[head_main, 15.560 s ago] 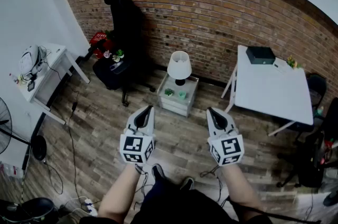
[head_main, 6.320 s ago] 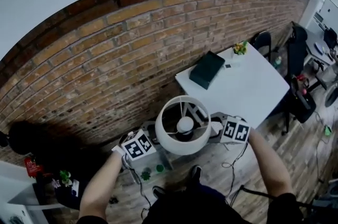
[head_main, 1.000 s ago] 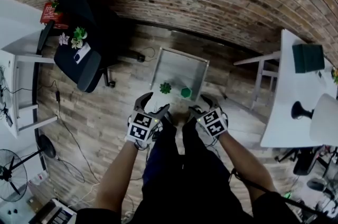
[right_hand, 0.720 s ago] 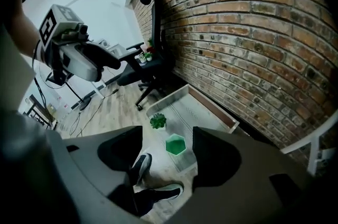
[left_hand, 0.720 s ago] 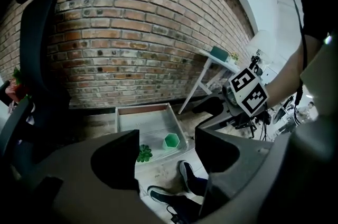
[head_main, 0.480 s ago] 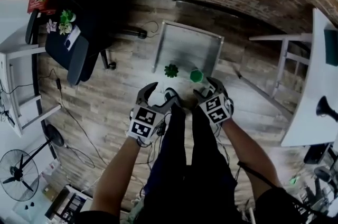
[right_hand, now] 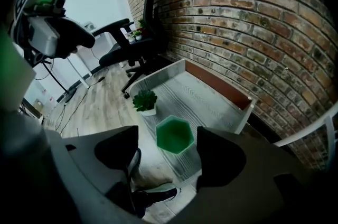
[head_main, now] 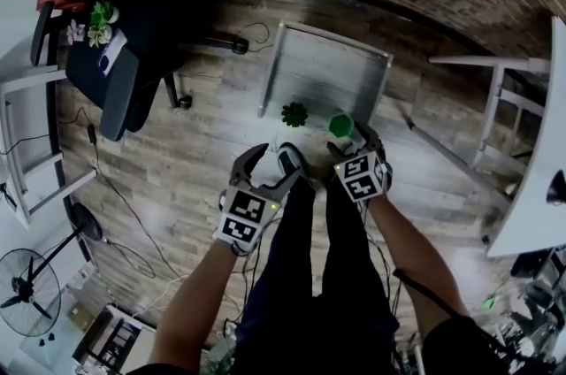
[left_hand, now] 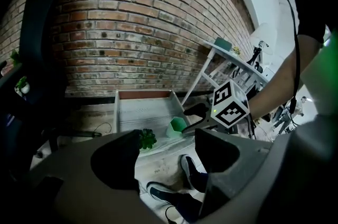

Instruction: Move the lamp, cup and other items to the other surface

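A green hexagonal cup [head_main: 341,126] and a small green plant [head_main: 294,113] stand at the near edge of a low grey side table [head_main: 323,72]. My right gripper [head_main: 352,141] hangs just above the cup, open; its jaws have just been opening. In the right gripper view the cup [right_hand: 175,134] shows in the gap of the right gripper [right_hand: 166,157], untouched, with the plant [right_hand: 144,101] beyond. My left gripper [head_main: 270,166] is open and empty, short of the plant [left_hand: 147,139]; the cup [left_hand: 177,125] sits to its right.
A white table [head_main: 531,143] stands at the right, a black office chair [head_main: 124,72] at the upper left, and a fan [head_main: 26,294] at the lower left. The brick wall runs behind the side table. The person's shoes [head_main: 290,159] touch its near edge. Cables lie on the wood floor.
Both grippers have sunk toward the low table's near edge. The right gripper now sits over the cup with its jaws wider. The lamp has slid out of the head view.
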Tool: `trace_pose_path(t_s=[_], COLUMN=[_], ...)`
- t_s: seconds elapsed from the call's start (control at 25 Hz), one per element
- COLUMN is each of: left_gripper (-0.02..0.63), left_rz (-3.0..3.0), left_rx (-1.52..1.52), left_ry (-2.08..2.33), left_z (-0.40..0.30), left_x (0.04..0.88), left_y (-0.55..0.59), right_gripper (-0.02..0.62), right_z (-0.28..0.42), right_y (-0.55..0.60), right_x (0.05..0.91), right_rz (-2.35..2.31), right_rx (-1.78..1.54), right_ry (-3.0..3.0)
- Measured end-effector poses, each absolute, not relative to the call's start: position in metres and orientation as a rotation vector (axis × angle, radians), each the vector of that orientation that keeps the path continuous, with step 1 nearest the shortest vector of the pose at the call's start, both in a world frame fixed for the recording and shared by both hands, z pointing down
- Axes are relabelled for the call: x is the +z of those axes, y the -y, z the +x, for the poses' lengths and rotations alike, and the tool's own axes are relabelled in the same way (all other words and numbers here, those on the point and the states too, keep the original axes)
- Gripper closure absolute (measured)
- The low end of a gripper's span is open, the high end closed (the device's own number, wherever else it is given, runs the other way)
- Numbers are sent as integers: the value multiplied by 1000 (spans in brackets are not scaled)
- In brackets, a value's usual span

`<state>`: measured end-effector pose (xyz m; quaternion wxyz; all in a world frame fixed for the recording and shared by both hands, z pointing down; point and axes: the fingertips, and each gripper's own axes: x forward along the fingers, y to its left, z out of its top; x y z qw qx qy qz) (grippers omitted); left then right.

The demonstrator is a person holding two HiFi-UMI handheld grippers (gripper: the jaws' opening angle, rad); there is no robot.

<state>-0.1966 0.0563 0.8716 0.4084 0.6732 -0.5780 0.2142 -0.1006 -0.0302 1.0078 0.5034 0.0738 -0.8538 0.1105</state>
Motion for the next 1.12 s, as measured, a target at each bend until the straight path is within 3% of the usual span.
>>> trace_pose_path(t_s=[0.32, 0.52, 1.12], left_gripper=[281, 281, 281], left_rz=[1705, 1708, 1751], left_rx=[534, 530, 418], left_ry=[1453, 1447, 1553], left_z=[-197, -194, -197], left_x=[885, 878, 735], left_y=[-68, -77, -66], right_gripper=[209, 273, 276], right_z=[-109, -103, -88], right_y=[31, 33, 34], right_x=[1057, 1060, 859], right_rz=[113, 97, 104], right_rx=[187, 126, 201], right_ry=[1987, 1922, 2024])
